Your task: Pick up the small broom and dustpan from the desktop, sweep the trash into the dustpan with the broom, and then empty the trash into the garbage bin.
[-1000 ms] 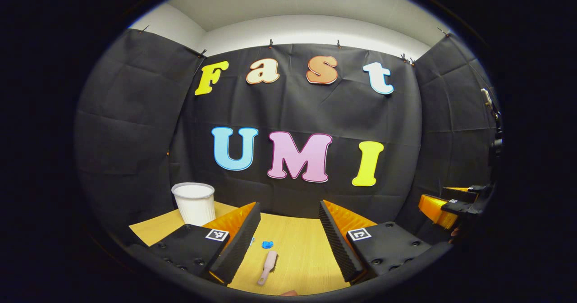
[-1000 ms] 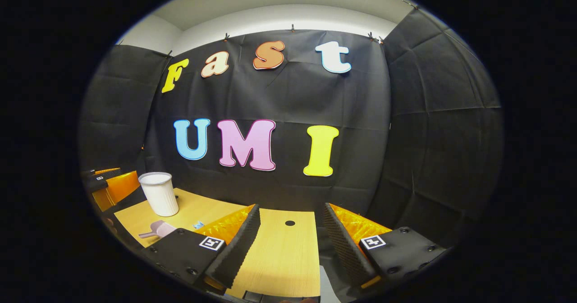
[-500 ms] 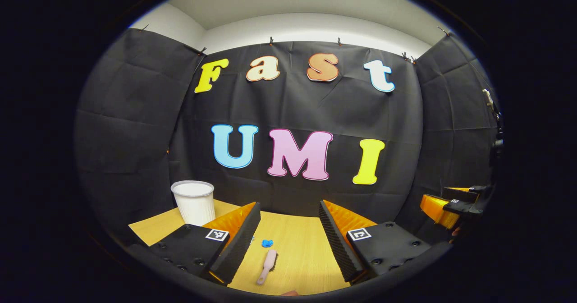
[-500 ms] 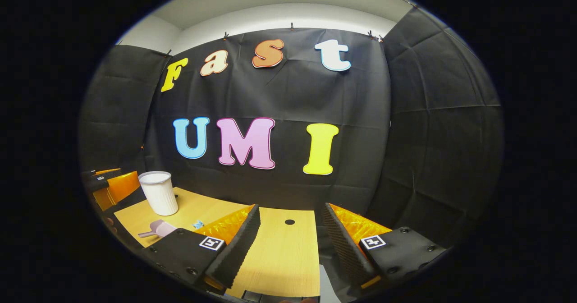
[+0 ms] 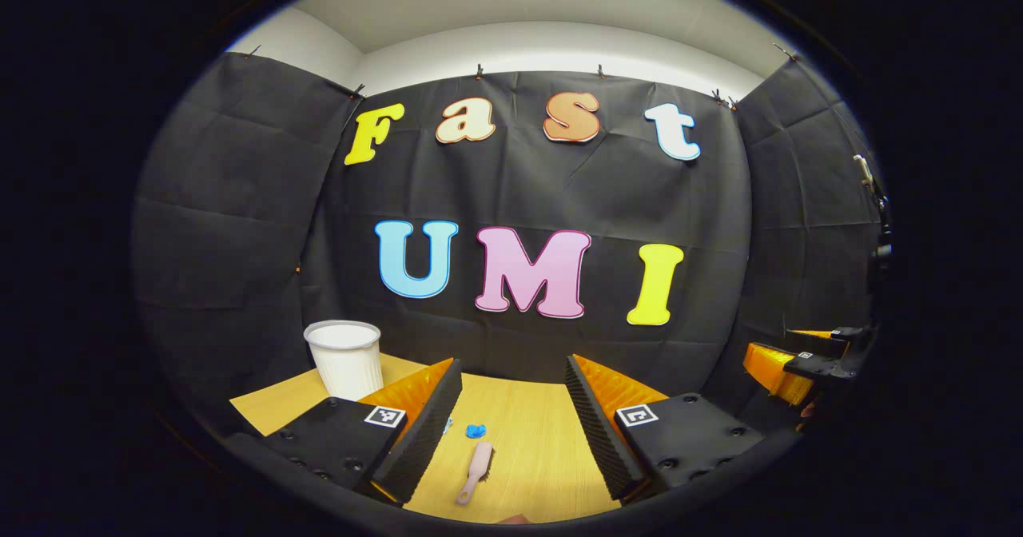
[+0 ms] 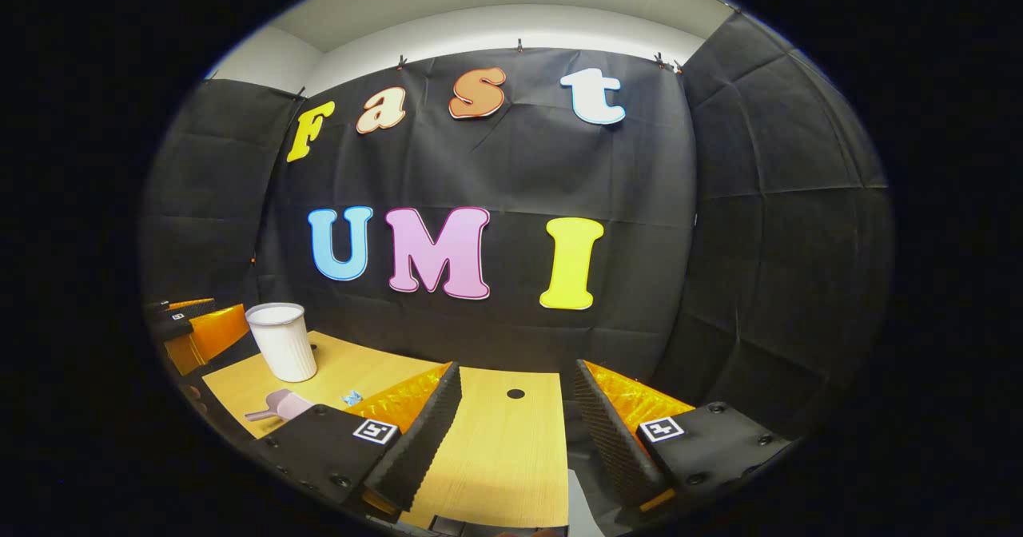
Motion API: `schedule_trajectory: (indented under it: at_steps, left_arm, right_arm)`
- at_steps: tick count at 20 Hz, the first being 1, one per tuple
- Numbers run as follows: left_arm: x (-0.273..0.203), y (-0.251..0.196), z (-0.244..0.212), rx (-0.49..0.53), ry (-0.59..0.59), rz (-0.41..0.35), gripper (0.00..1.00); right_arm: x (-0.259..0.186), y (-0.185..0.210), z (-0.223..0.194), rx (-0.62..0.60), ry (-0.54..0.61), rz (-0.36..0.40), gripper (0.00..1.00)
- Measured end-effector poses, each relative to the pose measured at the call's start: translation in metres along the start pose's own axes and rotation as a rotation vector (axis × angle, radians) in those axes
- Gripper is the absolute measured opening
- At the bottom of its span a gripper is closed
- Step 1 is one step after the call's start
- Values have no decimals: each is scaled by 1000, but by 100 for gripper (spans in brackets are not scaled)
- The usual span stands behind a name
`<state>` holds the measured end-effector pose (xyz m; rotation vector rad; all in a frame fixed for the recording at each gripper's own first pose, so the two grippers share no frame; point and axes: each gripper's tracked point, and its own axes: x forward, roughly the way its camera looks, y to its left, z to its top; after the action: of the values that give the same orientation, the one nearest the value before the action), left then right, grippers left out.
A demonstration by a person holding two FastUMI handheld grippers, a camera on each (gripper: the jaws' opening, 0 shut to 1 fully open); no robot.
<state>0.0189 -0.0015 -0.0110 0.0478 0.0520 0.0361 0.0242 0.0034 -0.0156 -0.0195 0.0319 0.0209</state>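
Wood-grain desktop (image 5: 535,441) lies under both tools, and nothing is lifted yet. Left gripper (image 5: 511,409): 2 fingers spread wide, empty, above the table. Between them, farther out, the small pink plastic broom (image 5: 475,471) lies flat, with a crumpled blue scrap of trash (image 5: 475,431) just beyond its head. Right gripper (image 6: 515,417): fingers likewise apart, holding nothing, over bare board. Off to its left the pink plastic dustpan (image 6: 280,405) sits on the desktop, near the white ribbed plastic garbage bin (image 6: 281,342), which stands upright. Judgement: 0 steps done; both pickups, sweeping and emptying all remain.
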Motion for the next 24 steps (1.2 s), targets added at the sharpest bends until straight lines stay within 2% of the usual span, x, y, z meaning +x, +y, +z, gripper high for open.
schedule_trajectory:
  at_steps: [4,10,12,15,19,22,24]
  left_arm:
    - [0,7,-15,44,43,34,77]
    - [-5,33,-48,103,121,106,78]
    - [-2,41,-61,91,156,114,78]
    - [4,64,-86,65,229,120,79]
    - [21,127,-130,31,349,140,78]
    - [42,190,-173,-9,445,135,78]
    - [56,236,-214,-4,562,119,79]
  right_arm:
    - [12,24,-28,8,51,73,94]
    - [29,82,-78,67,138,254,94]
    - [38,100,-95,99,183,305,94]
    - [50,129,-122,157,256,337,94]
    - [59,192,-179,234,440,383,94]
    - [73,248,-209,227,510,376,94]
    - [79,291,-238,249,586,365,94]
